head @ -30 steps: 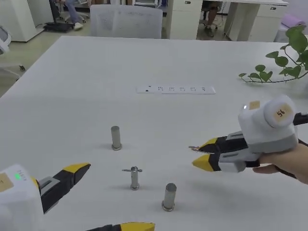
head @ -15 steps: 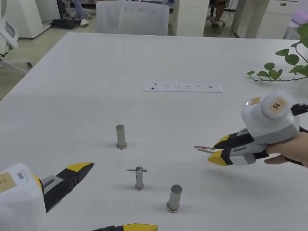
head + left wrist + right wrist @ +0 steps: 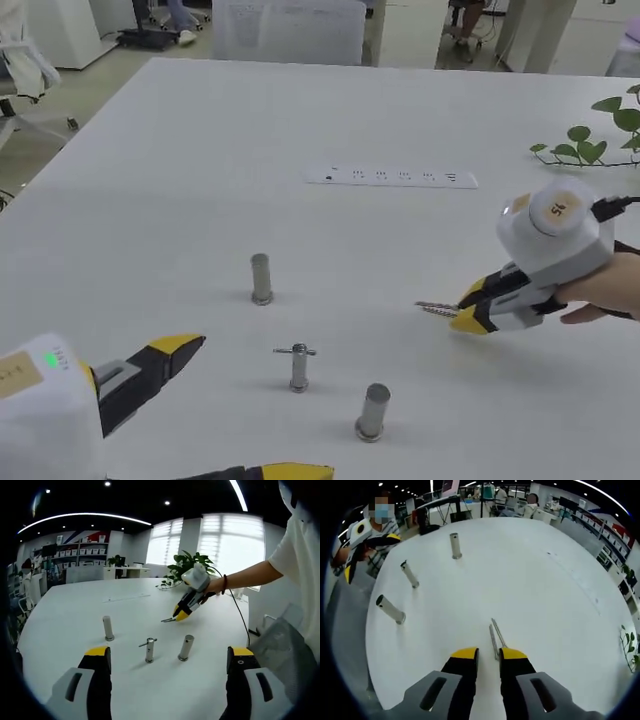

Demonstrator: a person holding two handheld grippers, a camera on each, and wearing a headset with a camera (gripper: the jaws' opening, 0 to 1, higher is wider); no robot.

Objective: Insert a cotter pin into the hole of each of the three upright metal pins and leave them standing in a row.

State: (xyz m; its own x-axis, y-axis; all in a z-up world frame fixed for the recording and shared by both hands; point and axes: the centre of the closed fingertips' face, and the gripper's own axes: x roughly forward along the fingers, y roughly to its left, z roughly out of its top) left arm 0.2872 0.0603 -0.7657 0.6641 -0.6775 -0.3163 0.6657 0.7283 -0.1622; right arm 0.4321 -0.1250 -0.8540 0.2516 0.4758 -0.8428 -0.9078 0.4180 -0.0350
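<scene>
White office table point(image 3: 200, 150), three upright pins point(image 3: 261, 278), the middle pin point(image 3: 299, 372) carrying one cotter point(image 3: 295, 351). A second cotter point(image 3: 432, 307) is clamped in the right gripper point(image 3: 462, 308); left gripper point(image 3: 170, 652) gapes wide.

The table point(image 3: 200, 180) is white, its top smooth and matt with only a dull sheen; the three upright pins, far pin point(image 3: 261, 278), middle pin point(image 3: 299, 370) and near pin point(image 3: 374, 411), are bare silver-grey metal with a satin finish; the cotter pin point(image 3: 433, 307) is thin grey metal wire; the right tool point(image 3: 462, 312) has a smooth, slightly glossy white plastic housing, black jaws and yellow tips, plastic or rubber, I cannot tell which; the left tool point(image 3: 252, 405) shows the same white, black and yellow surfaces; the power strip point(image 3: 392, 178) is white plastic.
</scene>
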